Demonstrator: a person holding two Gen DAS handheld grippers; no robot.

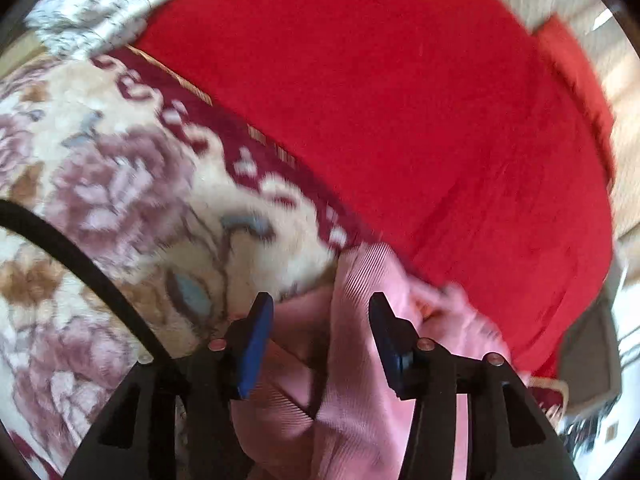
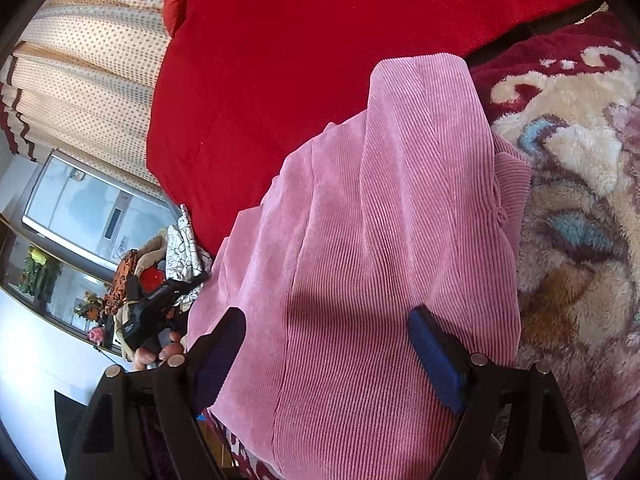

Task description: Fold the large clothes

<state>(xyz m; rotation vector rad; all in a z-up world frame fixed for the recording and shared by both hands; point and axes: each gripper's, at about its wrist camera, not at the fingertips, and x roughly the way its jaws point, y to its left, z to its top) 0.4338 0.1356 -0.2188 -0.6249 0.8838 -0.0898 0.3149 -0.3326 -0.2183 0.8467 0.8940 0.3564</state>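
Note:
A pink ribbed garment (image 2: pixel 372 220) lies bunched on the bed, partly on a floral fleece blanket (image 2: pixel 580 208) and partly on a red cover (image 2: pixel 280 60). My right gripper (image 2: pixel 328 336) is open just above the garment's near part, one blue pad on each side of a fold. In the left wrist view, my left gripper (image 1: pixel 320 316) is open with a crumpled edge of the pink garment (image 1: pixel 352 360) between its pads (image 1: pixel 254 344). The left view is blurred.
The red cover (image 1: pixel 400 100) fills the far side of the bed. A white patterned cloth (image 1: pixel 100 12) lies at the far left. Beside the bed are a dotted curtain (image 2: pixel 88 80), a grey appliance (image 2: pixel 84 204) and a basket of clothes (image 2: pixel 160 280).

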